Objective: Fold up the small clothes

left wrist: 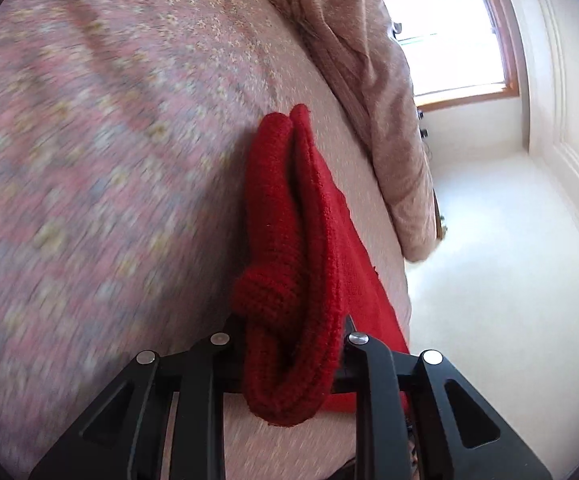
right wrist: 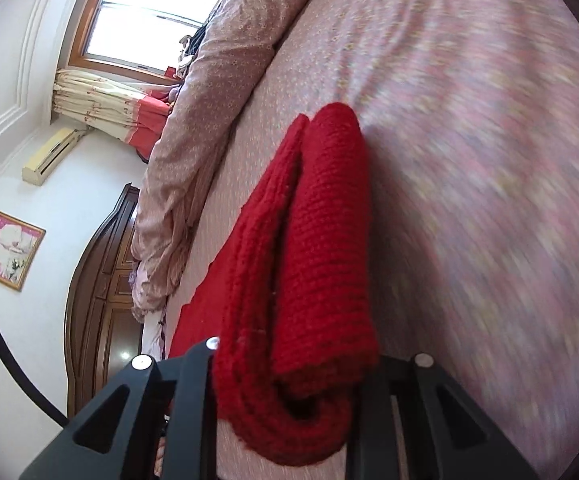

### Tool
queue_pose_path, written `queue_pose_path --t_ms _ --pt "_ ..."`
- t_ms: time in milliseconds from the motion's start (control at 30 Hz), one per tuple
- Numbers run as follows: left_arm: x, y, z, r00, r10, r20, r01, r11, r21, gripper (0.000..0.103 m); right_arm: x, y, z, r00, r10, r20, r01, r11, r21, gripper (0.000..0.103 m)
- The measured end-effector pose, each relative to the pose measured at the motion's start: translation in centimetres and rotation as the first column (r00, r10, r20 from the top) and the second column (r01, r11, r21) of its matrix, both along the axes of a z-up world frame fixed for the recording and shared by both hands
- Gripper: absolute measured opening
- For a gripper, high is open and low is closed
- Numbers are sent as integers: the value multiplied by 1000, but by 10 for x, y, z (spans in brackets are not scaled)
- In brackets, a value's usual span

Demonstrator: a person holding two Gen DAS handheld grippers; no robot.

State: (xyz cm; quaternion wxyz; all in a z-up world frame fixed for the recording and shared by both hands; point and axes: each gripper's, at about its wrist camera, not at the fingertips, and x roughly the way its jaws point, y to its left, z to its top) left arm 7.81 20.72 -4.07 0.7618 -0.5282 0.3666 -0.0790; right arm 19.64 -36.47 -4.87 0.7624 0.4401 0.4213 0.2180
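Left tongs (left wrist: 289, 344): closed on a bunched, doubled-over edge of the red knit garment (left wrist: 289, 240) — fabric fills the gap betw. the fingers.
Right tongs (right wrist: 293, 360): also clamped on the red knit garment (right wrist: 321, 240), thick folded roll of knit pinched betw. the fingers.
Garment: red, chunky knit, folded in layers; runs fwd from both tongs, over the bed (left wrist: 109, 160). Whether far end touches the bed — can't tell, bg blurred.
Bed: pink floral sheet (right wrist: 489, 160), motion-blurred in both views.
Quilt (left wrist: 361, 60): pinkish, bunched along far side of bed, apart from garment.
Room: window (left wrist: 445, 36) w/ wood frame, bright; curtain (right wrist: 101, 108) cream + red; AC unit (right wrist: 49, 156) and framed picture (right wrist: 7, 250) on white wall; dark wood headboard (right wrist: 101, 300).
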Motion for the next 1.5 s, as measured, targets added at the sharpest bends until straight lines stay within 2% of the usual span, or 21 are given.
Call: queue_pose_path --t_ms 133,300,467,600,700,767,833,900,967,1033,1100,1133,1200,1233,1300,1367,1467,1500 --pt "-16 -6 -4 1000 -19 -17 20 999 47 17 -30 -9 -12 1000 -1 -19 1 1000 0 23" --pt "-17 -5 -13 1000 2 -12 -2 1000 -7 22 -36 -17 -35 999 -12 -39 15 998 64 24" --pt "-26 -2 -12 999 6 -32 -6 1000 -23 25 -40 -19 -36 1000 -3 -15 4 999 51 24" --pt "-42 5 -2 997 69 -41 -70 997 -12 33 -41 -19 -38 1000 -1 -7 1 998 56 25" --pt "-57 15 12 991 131 -11 -131 991 8 33 -42 -18 -37 1000 -1 -7 1 998 60 25" --pt "-68 18 26 983 183 4 -183 981 70 33 -41 -16 -36 1000 -5 -7 6 998 58 25" --pt "-75 15 43 976 217 21 -218 963 160 33 -43 -15 -36 1000 -12 -8 12 998 55 26" --pt "-73 1 60 977 208 47 -213 950 228 33 -43 -13 -35 1000 -16 -11 17 998 53 26" --pt "-64 -24 80 984 160 81 -177 936 304 33 -42 -12 -35 1000 -23 -15 24 998 53 27" --pt "-46 -59 103 991 60 121 -103 915 390 30 -40 -11 -35 999 -27 -17 27 998 50 27" --pt "-29 -101 121 991 -45 122 -22 868 497 18 -38 -10 -34 999 -30 -18 31 998 47 27" --pt "-19 -130 128 987 -114 115 30 827 561 17 -38 -10 -34 999 -33 -18 34 998 45 27" --pt "-4 -173 131 970 -226 95 118 769 629 13 -37 -9 -33 999 -37 -16 38 998 41 27" --pt "5 -194 128 957 -284 63 177 740 649 11 -37 -8 -33 999 -34 -16 35 999 36 27" --pt "21 -220 117 946 -323 11 237 714 659 6 -35 -9 -33 999 -31 -20 32 999 40 27" --pt "34 -235 99 939 -341 -46 289 711 641 6 -34 -9 -33 999 -28 -22 29 998 47 27" --pt "50 -248 54 912 -356 -204 404 690 600 6 -32 -11 -34 999 -25 -25 26 998 54 27" --pt "49 -247 44 908 -357 -220 416 702 577 5 -32 -11 -35 999 -24 -26 26 998 54 27"
